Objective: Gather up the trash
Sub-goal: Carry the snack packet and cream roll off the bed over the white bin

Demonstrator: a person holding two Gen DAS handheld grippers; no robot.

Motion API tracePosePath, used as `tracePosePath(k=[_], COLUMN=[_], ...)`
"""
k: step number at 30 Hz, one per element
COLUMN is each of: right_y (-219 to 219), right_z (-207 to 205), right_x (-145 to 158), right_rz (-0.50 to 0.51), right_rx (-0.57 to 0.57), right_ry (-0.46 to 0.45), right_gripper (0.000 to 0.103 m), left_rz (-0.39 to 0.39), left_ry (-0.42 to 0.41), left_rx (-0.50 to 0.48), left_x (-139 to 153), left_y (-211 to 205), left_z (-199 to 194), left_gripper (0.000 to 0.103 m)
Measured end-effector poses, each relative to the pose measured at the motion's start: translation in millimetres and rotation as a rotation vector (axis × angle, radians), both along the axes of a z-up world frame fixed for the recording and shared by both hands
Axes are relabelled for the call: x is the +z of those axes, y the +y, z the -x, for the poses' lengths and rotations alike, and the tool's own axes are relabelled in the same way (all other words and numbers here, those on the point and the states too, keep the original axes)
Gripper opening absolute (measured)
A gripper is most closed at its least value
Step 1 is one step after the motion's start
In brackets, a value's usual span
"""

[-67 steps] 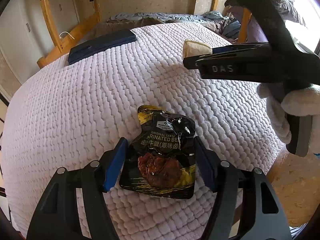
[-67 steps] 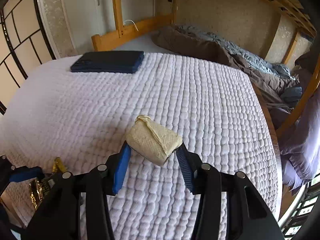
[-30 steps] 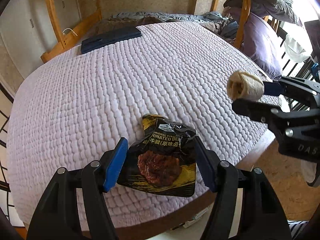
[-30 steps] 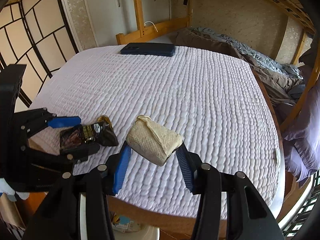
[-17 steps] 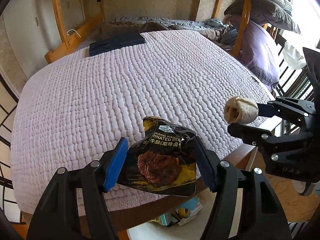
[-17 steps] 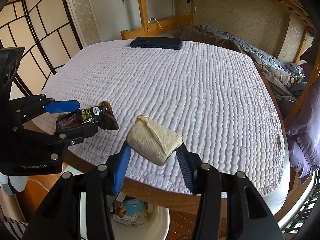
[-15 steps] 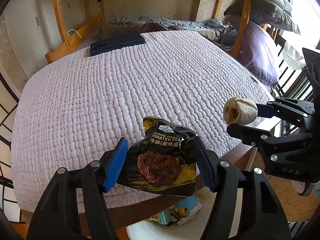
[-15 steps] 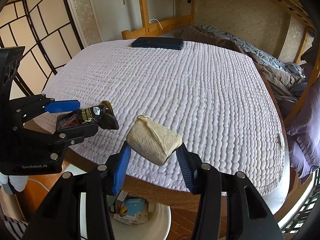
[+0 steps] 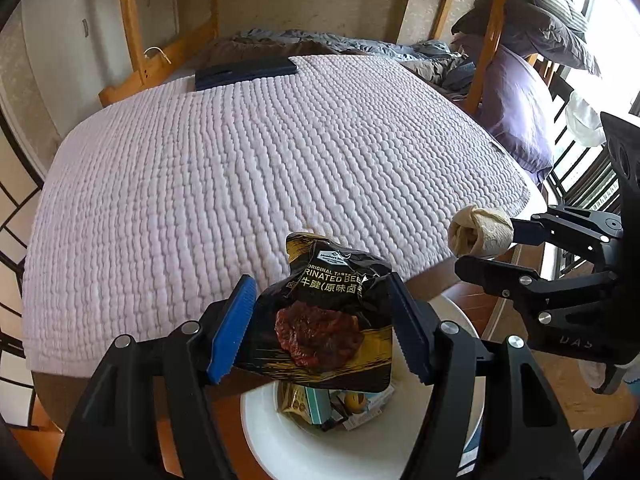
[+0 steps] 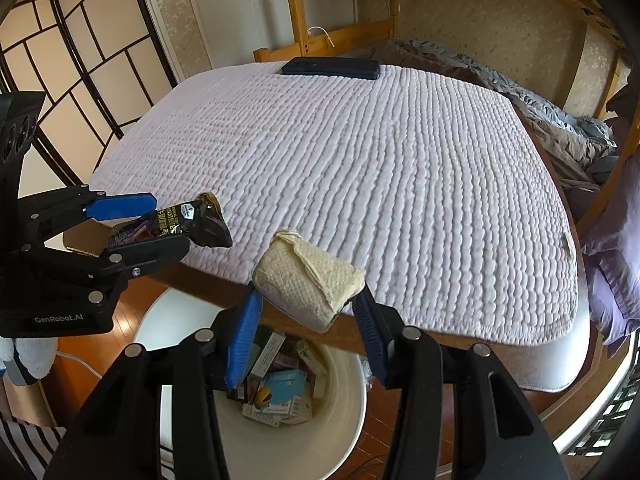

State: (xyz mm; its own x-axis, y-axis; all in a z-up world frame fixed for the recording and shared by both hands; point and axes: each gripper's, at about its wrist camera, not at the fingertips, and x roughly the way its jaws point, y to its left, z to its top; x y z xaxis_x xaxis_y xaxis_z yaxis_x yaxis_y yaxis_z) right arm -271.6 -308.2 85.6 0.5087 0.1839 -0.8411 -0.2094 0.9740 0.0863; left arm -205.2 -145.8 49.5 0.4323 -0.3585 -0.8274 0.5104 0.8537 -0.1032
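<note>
Covering the table, a white quilt faces paneled screens

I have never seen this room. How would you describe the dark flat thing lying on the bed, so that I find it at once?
Start from the large bed under the white quilted cover. Follow the cover to its far edge, near the wooden bed frame. There lies the dark blue flat object, long and rectangular; it is the only thing resting on the cover, and its dark colour stands out against the pale quilting.
</note>
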Motion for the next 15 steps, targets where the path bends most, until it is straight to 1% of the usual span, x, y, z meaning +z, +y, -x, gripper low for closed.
tracePosePath(k=[15], right_y=[6.6], right_z=[26.7], right_x=[-1.5], right_rz=[-0.009], right_rx=[0.020], right_ry=[0.031], right_gripper=[0.047], left_rz=[-0.004], left_ry=[0.019], left_rx=[-0.007], left_x=[1.4], left_y=[11.2], left_z=[29.1], left_gripper=[0.067])
